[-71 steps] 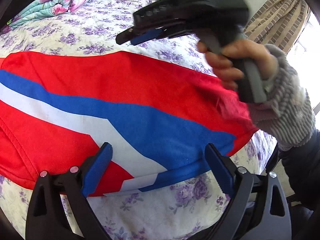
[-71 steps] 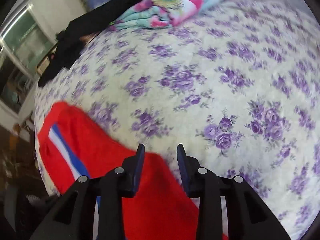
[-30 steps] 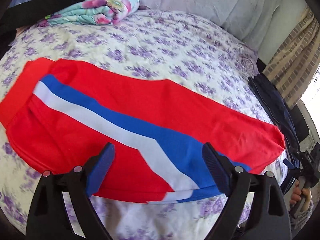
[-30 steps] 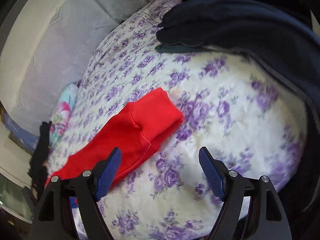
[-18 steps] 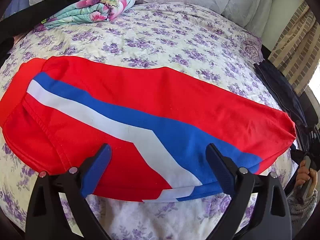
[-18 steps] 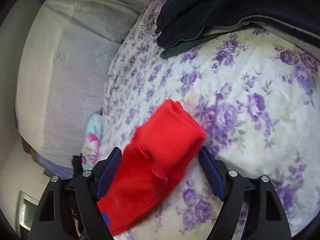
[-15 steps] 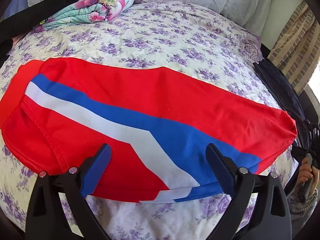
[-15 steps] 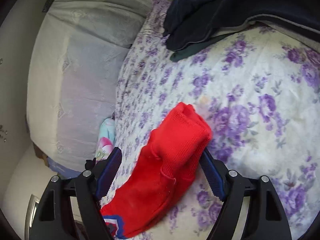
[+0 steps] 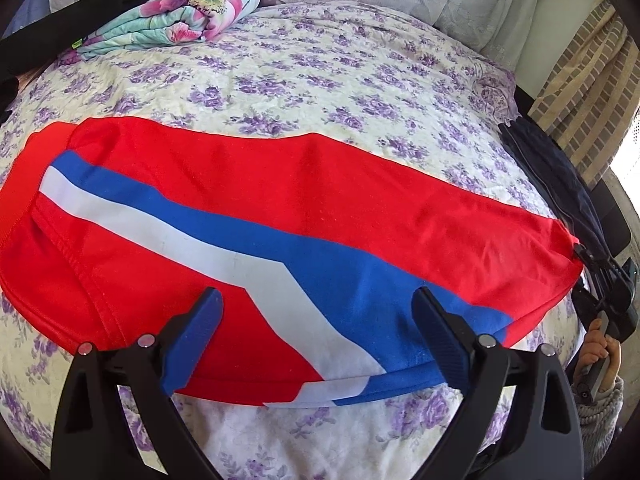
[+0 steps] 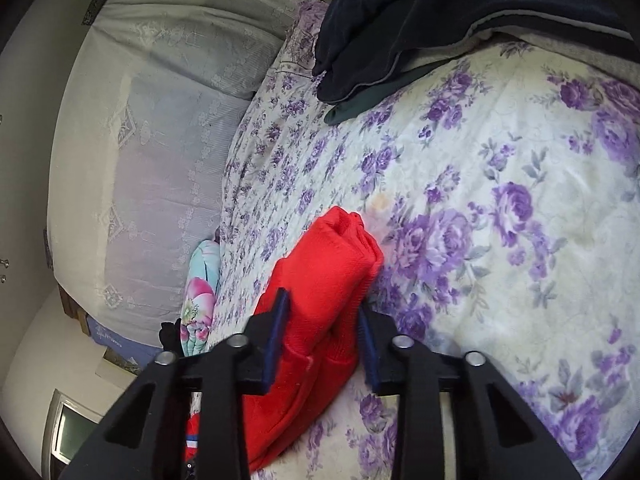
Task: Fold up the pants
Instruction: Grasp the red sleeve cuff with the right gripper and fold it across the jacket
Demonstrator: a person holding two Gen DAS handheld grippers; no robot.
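One pair of red pants (image 9: pixel 280 216) with a blue and white side stripe, laid flat lengthwise across a bed (image 9: pixel 344 68) covered in a purple-flowered sheet, one leg stacked on the other. Left claw (image 9: pixel 316 336): jaws spread wide, hovering over the near edge of the pants at mid-length, gripping nothing. Right claw (image 10: pixel 320 332): jaws narrowed onto the red cuff end (image 10: pixel 332 264) of the pants, blue pads pressing the bunched fabric from both sides; in the left wrist view this claw sits at the far right tip of the garment. Folded floral blanket (image 9: pixel 176 20) and black garment (image 9: pixel 68 36) at the head of the bed; dark navy clothing (image 10: pixel 440 12) heaped by the right edge; pale lace-covered headboard (image 10: pixel 160 128) behind
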